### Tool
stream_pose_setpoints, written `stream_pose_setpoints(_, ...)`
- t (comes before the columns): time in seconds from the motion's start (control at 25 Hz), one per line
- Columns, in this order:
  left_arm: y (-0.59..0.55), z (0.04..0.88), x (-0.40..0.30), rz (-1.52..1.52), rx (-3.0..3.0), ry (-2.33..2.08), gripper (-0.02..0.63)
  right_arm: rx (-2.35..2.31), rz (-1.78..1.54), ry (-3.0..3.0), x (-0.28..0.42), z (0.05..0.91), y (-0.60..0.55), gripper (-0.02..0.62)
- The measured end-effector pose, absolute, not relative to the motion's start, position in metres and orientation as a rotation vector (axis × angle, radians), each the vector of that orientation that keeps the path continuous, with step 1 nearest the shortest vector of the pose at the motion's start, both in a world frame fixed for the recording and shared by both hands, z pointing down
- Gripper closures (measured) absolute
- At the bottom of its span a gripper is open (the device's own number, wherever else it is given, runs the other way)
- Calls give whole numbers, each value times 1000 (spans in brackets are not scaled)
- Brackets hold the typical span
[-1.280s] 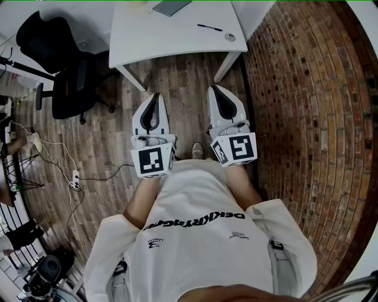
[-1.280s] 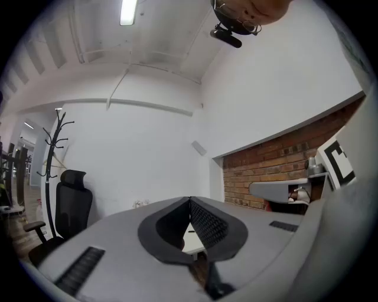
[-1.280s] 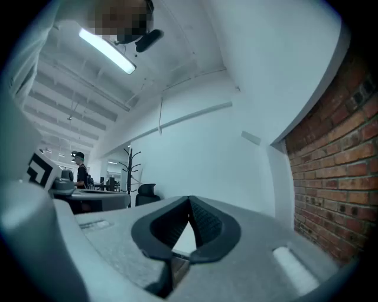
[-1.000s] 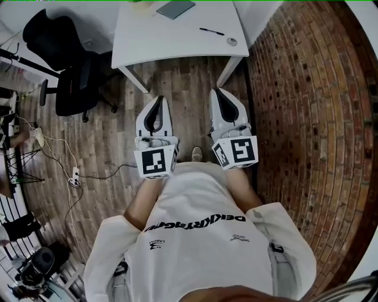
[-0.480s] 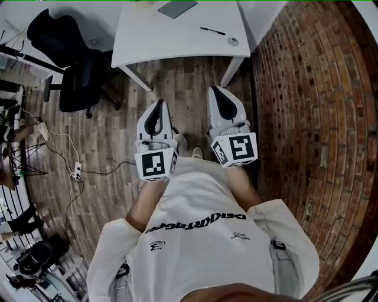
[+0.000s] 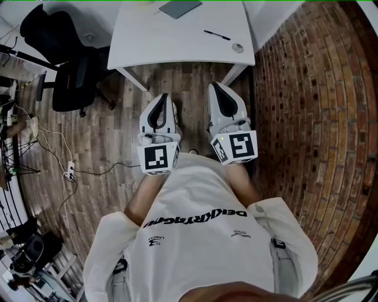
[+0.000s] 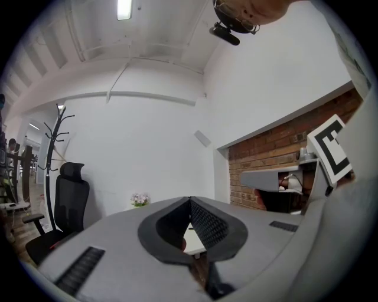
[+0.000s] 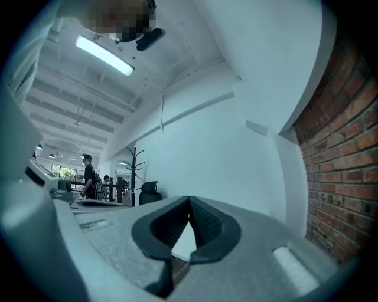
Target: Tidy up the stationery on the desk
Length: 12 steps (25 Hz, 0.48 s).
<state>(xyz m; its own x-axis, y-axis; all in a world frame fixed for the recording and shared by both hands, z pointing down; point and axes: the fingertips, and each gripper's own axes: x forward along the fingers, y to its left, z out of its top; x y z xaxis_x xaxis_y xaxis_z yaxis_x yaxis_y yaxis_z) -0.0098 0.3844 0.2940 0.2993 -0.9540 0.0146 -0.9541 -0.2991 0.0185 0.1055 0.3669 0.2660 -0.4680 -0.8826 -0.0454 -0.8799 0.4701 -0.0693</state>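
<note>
A white desk [image 6: 177, 41] stands ahead of me on the wooden floor. On it lie a grey-green notebook [image 6: 177, 7] at the far edge, a black pen [image 6: 217, 35] and a small round object [image 6: 237, 48] near the right corner. My left gripper [image 6: 162, 96] and right gripper [image 6: 214, 86] are held side by side in front of my body, short of the desk and above the floor. Both are shut with nothing between the jaws. A sliver of the desk [image 7: 193, 240] shows below the shut left gripper [image 7: 189, 200], and likewise below the right gripper [image 8: 189, 200].
A black office chair [image 6: 68, 65] stands left of the desk. Cables and a power strip [image 6: 69, 171] lie on the floor at the left. A brick wall [image 6: 307, 118] runs along the right. A coat rack [image 7: 57, 135] and people [image 8: 88, 177] are far off.
I have stepped slightly nearer the desk and the view has shifted a little. Both grippers have stayed shut and side by side.
</note>
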Motion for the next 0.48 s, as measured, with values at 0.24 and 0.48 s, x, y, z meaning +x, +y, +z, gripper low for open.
stream_pose_setpoints(0.24, 311, 292, -29, 5, 2506, -1837, 607, -1632, -73, 2608, 93, 269, 298, 594)
stream_pose_setpoints(0.48, 239, 296, -45, 12, 2478, -1801, 607, -1678, -97, 2613, 80, 272, 234, 594)
